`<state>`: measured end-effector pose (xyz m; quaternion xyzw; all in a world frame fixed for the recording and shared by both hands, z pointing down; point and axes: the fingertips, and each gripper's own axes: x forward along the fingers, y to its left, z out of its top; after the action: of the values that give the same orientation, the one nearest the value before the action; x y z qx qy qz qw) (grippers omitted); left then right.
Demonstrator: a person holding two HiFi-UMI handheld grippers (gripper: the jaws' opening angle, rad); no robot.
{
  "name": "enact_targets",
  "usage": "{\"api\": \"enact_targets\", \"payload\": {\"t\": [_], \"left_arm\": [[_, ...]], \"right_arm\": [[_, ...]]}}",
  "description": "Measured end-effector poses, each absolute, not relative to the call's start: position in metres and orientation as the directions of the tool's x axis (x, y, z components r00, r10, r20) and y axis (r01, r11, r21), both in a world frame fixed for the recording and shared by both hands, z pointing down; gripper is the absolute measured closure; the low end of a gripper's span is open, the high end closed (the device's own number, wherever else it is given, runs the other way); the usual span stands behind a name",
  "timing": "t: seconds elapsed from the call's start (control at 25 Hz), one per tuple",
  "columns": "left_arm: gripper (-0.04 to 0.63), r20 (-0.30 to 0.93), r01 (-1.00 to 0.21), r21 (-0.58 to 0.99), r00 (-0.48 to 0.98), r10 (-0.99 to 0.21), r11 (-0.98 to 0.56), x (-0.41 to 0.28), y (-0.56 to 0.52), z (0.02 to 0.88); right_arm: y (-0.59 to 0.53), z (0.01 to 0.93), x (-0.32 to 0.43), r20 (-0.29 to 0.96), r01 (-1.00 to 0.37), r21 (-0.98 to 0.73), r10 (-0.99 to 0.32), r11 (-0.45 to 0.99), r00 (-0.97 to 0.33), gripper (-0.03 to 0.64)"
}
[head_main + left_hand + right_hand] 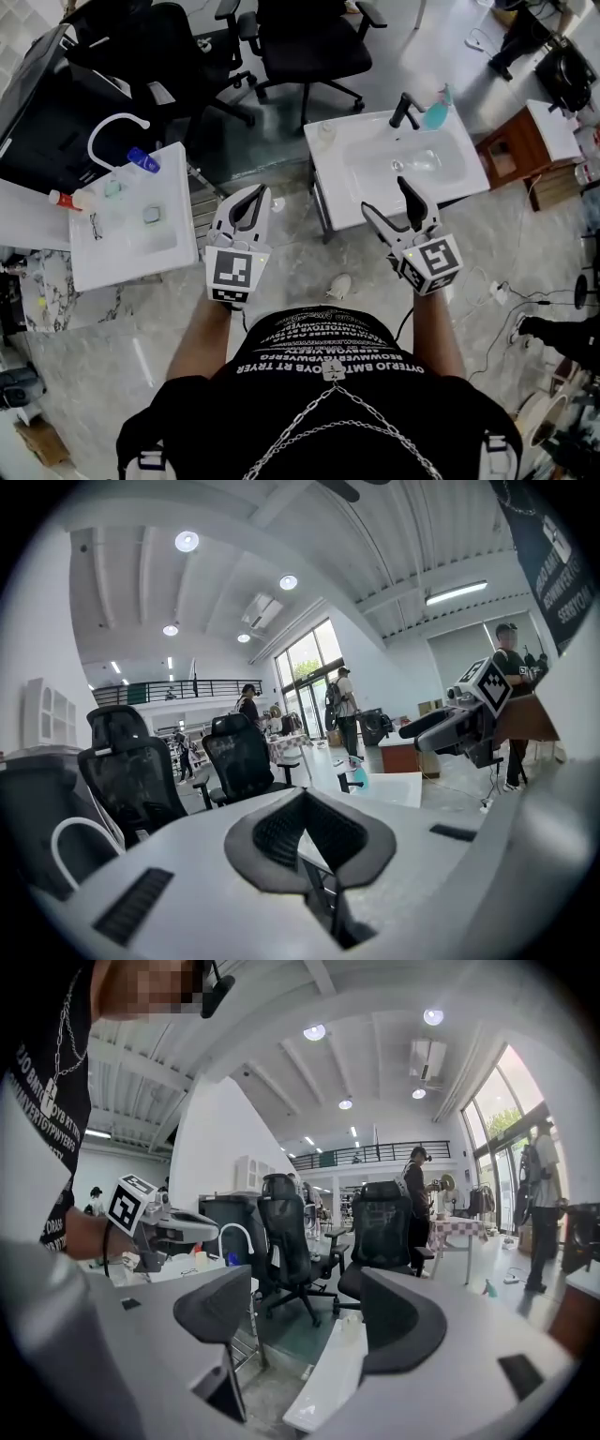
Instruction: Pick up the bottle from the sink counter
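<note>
Teal bottle [437,111] is seen upright at the far right of the sink counter [342,192], beside the black faucet [404,111]. Left gripper [255,194] is held clenched and empty. Right gripper [386,197] is held spread and empty at the counter's near edge.

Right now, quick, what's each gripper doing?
Left gripper: jaws shut, holding nothing.
Right gripper: jaws open, holding nothing.
</note>
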<state>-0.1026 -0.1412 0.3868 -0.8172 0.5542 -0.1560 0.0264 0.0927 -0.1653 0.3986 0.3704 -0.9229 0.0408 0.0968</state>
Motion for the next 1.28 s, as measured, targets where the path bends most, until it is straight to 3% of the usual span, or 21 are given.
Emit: {"api": "enact_targets", "payload": {"t": [0.8,1.28], "left_arm": [[0.591,0.145,-0.905,-0.214,0.343,-0.928,-0.368,0.023,-0.249,0.365],[0.591,0.208,-0.931,-0.202,0.262,-0.942,-0.303,-0.013,-0.253,0.389]], "right_arm": [[-0.258,0.409,0.214,0.197,-0.668,0.012,-0.657,0.744,-0.728,0.276],[-0.288,0.468,0.192,0.281,-0.643,-0.059,-0.605,0.764,-0.745,0.276]]}}
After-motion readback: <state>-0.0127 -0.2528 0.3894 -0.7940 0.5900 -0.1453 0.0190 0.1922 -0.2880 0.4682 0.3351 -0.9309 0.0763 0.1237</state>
